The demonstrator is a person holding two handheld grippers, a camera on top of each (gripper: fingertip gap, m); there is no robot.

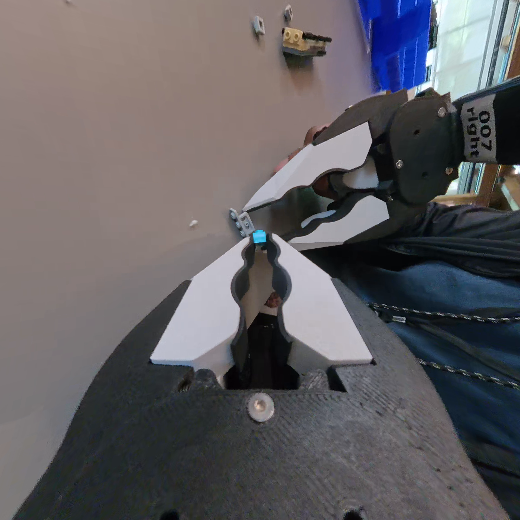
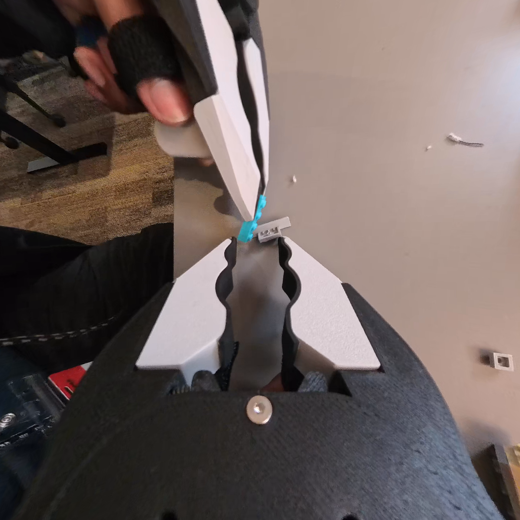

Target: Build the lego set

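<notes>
My left gripper (image 1: 259,241) is shut on a narrow turquoise plate (image 1: 258,237), which it holds by one end at its fingertips. In the right wrist view the left gripper (image 2: 253,208) comes down from above, with the studded turquoise plate (image 2: 250,225) sticking out below its tips. A small grey bracket piece (image 1: 242,222) lies on the grey table (image 1: 112,168), right beside the turquoise plate. My right gripper (image 2: 257,239) is open and empty. Its tips are just short of the grey bracket (image 2: 271,229). The right gripper (image 1: 267,225) also shows in the left wrist view.
A partly built tan, black and grey model (image 1: 305,42) sits farther off, with two small grey square pieces (image 1: 259,26) beside it. One such piece (image 2: 503,361) shows at the right. A blue bin (image 1: 399,42) stands beyond. The table edge (image 2: 174,197) is close, with the person's legs below. Left and right tips are no more than a few centimetres apart.
</notes>
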